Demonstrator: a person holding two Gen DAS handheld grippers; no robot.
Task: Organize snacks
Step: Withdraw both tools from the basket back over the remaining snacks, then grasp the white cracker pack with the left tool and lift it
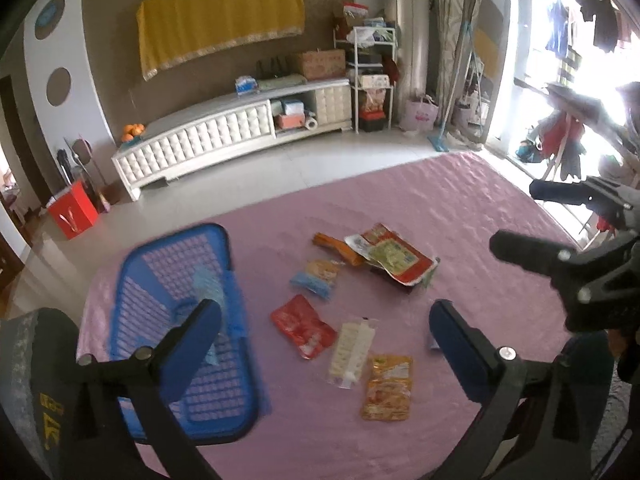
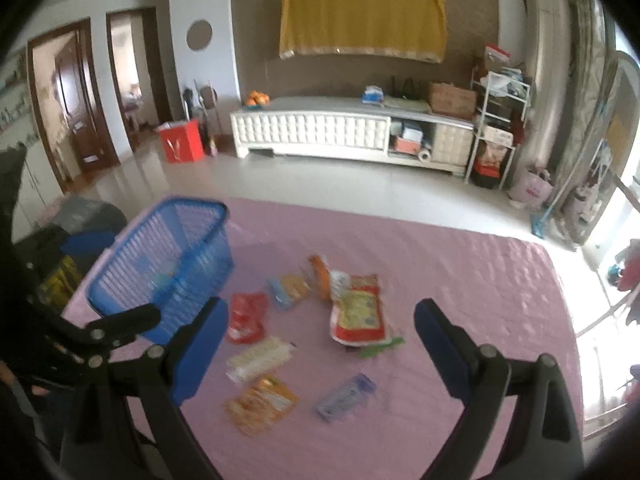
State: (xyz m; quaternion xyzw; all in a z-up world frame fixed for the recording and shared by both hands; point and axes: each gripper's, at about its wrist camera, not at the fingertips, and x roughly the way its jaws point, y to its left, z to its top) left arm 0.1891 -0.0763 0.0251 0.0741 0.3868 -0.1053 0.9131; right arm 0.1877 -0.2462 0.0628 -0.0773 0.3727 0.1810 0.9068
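Left tongs (image 1: 324, 336), right tongs (image 2: 320, 336): black angular linkage arms, blue pads on fingers (image 1: 192, 344), silver screw heads at pivots.

A pink quilted bed (image 1: 460, 200) carries a blue plastic basket (image 1: 180, 320) at its left side. Right of the basket lie a red packet (image 1: 304, 326), a white packet (image 1: 352, 354), an orange packet (image 1: 388, 388) and a large red-and-yellow bag (image 1: 394, 258).
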